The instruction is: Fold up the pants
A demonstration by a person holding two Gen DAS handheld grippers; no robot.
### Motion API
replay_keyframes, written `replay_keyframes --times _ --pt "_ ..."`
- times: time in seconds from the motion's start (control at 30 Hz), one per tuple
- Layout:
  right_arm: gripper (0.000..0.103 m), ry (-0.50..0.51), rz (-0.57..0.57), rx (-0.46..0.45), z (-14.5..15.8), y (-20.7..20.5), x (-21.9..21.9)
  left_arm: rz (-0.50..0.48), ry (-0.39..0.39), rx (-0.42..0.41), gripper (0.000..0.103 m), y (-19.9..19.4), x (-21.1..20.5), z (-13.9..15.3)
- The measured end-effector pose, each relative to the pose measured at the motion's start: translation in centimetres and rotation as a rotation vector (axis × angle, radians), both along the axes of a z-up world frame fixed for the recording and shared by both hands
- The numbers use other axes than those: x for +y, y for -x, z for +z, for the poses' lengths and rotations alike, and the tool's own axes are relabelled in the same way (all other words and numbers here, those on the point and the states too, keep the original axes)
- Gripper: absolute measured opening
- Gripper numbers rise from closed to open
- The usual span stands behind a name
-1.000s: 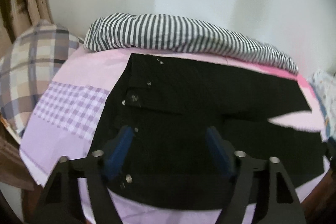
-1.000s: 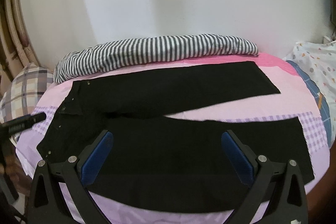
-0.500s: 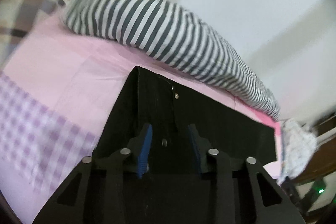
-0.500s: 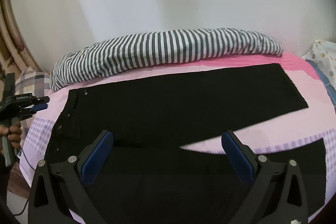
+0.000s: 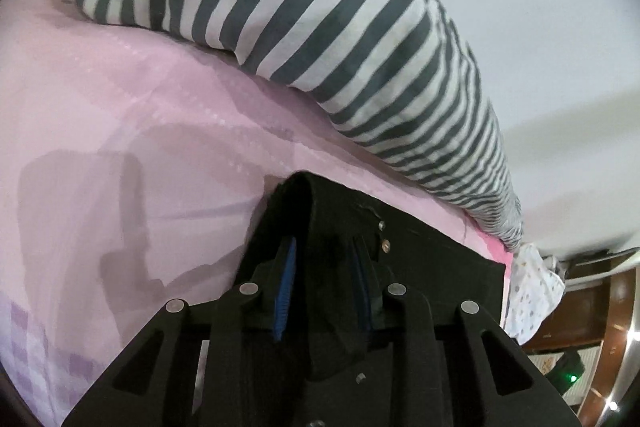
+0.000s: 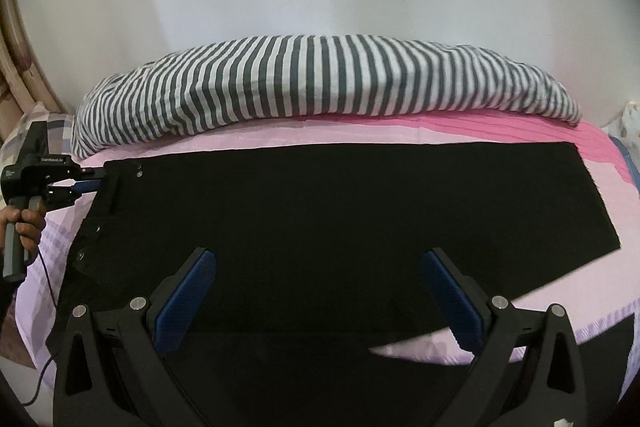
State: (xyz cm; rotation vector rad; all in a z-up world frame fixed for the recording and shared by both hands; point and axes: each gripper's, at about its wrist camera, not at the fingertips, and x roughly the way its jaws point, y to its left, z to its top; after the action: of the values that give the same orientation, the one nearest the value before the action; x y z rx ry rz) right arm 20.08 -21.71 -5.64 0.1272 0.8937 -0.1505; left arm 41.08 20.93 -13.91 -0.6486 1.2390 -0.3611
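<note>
Your left tongs [image 5: 324,283] are angling down, closing on the waistband corner of the black pants [image 6: 320,211] lying flat on the pink bed [image 5: 120,131]. Your right tongs [image 6: 320,303] are hovering wide open, tilted down above the legs, gripping nothing.

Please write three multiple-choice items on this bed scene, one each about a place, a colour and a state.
1. Where on the black pants is the left gripper?
A. at a leg hem
B. at the waistband corner
C. at the knee

2. What colours are the stripes of the long pillow behind the pants?
A. red and yellow
B. grey and white
C. green and black

3. How stand the jaws of the right gripper?
A. wide apart, holding nothing
C. shut on the pillow
B. shut on the pants

Answers: 1 B, its closing jaws have a raised fold by the snaps between them; 2 B, both views show it; 3 A, the blue pads stand apart above flat cloth.
</note>
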Motion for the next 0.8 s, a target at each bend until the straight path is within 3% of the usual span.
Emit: replay_keyframes --times 0.2,0.3,0.4,0.6,0.8 --pt "0.103 0.003 0.027 0.011 -1.2 -2.6 0.1 -0.019 0.022 -0.017 0.027 -2.1 -0.3 -0.4" --pt "0.103 0.005 0.053 0.014 -1.6 -3.7 0.2 -0.027 -0.01 -0.055 0.009 -2.1 -0.9 0.0" --pt "0.103 0.013 0.098 0.01 -1.6 -5.0 -0.3 -0.013 -0.039 -0.114 0.005 -1.1 -1.4 1.0" --pt "0.103 0.013 0.408 0.073 -0.5 -8.9 -2.0 -0.009 -0.024 -0.314 0.005 2.6 -2.8 6.1" --pt "0.101 0.05 0.713 0.234 -0.7 -13.1 -2.6 0.014 -0.005 -0.435 0.005 6.4 -4.2 9.4"
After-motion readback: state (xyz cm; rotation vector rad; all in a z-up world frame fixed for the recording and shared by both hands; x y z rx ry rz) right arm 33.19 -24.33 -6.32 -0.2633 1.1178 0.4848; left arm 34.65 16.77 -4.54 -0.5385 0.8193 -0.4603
